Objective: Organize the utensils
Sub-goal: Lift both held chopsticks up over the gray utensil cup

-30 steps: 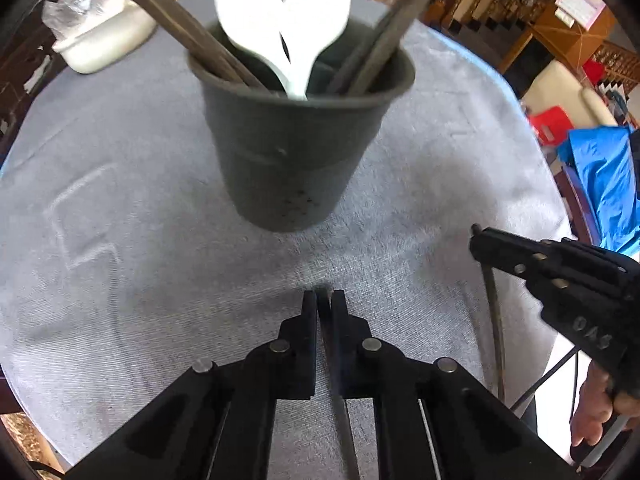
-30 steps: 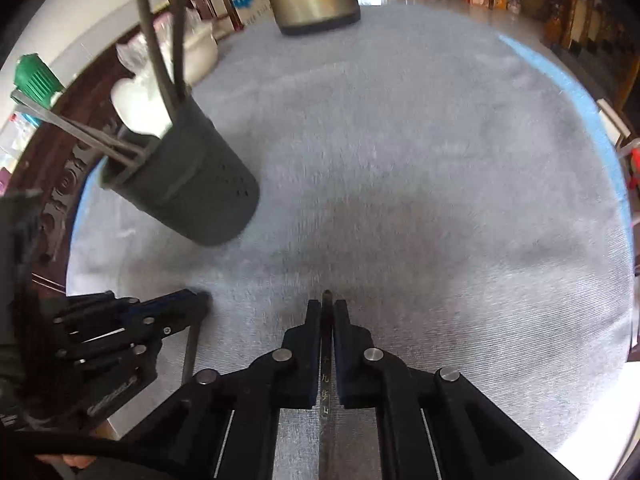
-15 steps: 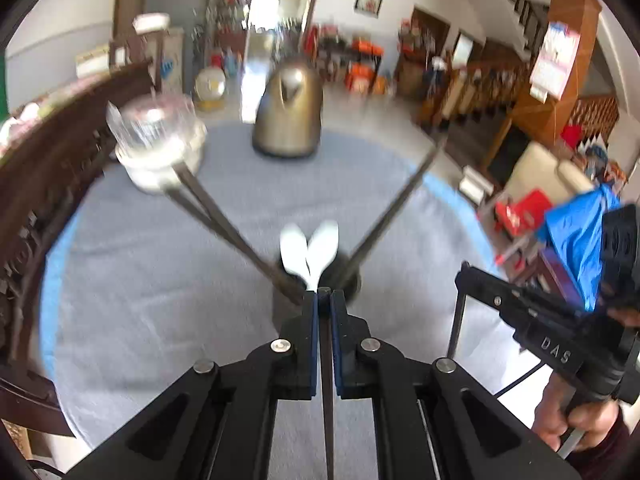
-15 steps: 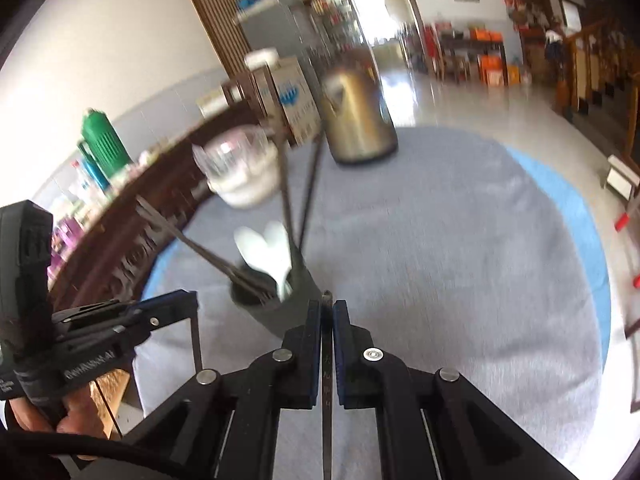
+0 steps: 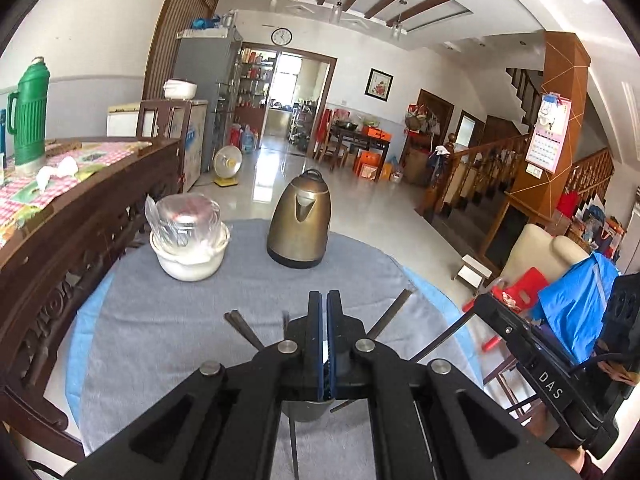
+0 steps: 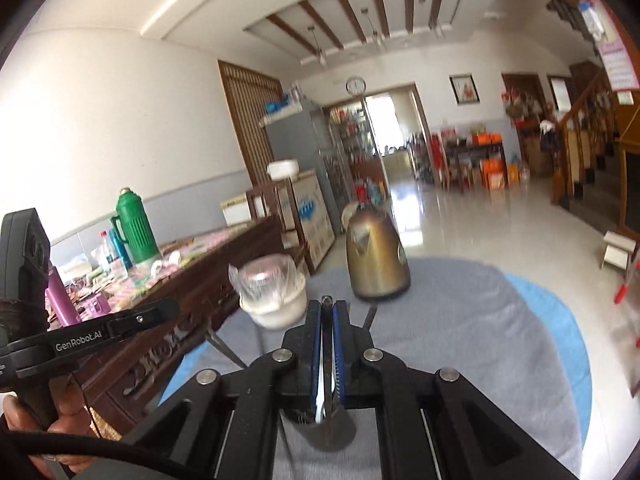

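Note:
A dark grey utensil cup (image 5: 306, 412) (image 6: 328, 432) stands on the grey-clothed round table (image 5: 160, 340), mostly hidden behind my fingers. Dark chopsticks (image 5: 240, 328) lean out of it on both sides. The white spoons in it are hidden. My left gripper (image 5: 324, 294) (image 6: 172, 306) hangs above the cup, its jaws closing tight on a thin dark chopstick (image 5: 294, 444). My right gripper (image 6: 328, 302) (image 5: 482, 300) is shut on another thin chopstick (image 5: 440, 338) (image 6: 327, 344), just right of the left one.
A bronze kettle (image 5: 300, 220) and a white bowl with a plastic-wrapped jar (image 5: 188, 248) stand at the table's far side. A carved dark wooden bench (image 5: 80, 240) runs along the left with a green thermos (image 5: 28, 112) behind it. A person's hand (image 6: 24, 420) grips the left handle.
Both grippers have lifted off the tabletop and tilted upward, each still pinching its chopstick. The cup has dropped from the upper part of the views to behind the fingers.

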Action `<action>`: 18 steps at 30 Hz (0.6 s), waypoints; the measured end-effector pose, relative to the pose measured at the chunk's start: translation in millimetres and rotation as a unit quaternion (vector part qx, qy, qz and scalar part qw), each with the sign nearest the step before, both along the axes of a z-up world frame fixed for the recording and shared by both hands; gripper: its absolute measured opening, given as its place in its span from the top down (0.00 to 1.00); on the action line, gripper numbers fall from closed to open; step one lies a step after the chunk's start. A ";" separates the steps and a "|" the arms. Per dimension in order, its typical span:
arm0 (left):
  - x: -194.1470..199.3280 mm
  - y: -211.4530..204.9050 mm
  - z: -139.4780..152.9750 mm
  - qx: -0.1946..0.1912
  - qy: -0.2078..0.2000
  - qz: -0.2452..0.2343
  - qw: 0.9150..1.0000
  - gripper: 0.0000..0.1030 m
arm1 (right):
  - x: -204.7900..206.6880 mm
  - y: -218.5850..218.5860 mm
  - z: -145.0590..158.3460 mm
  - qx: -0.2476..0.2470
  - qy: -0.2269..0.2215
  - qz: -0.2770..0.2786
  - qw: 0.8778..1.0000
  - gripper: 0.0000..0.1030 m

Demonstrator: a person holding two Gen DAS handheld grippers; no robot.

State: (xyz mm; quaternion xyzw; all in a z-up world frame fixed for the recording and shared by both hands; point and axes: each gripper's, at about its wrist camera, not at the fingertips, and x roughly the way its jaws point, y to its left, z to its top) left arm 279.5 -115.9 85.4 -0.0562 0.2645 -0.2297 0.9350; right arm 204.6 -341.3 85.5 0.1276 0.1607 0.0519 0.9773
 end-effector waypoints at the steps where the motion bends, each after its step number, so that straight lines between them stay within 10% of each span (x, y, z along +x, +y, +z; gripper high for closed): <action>1: 0.9 0.4 -0.5 0.003 -0.001 0.002 1.000 0.98 | 1.4 1.4 1.2 -0.001 -0.001 -0.001 1.000 0.94; 11: 6.3 23.1 -51.0 0.029 0.067 -0.005 0.997 0.93 | -3.1 -11.7 -27.7 0.009 0.034 -0.006 0.999 0.94; 15: 0.8 12.6 -82.1 0.070 0.088 -0.028 0.993 0.46 | -5.6 -22.7 -39.3 0.027 0.045 -0.013 0.999 0.94; 18: 4.5 6.6 -105.8 0.088 0.115 -0.028 0.989 0.46 | -11.3 -26.3 -44.9 0.030 0.046 -0.017 0.998 0.94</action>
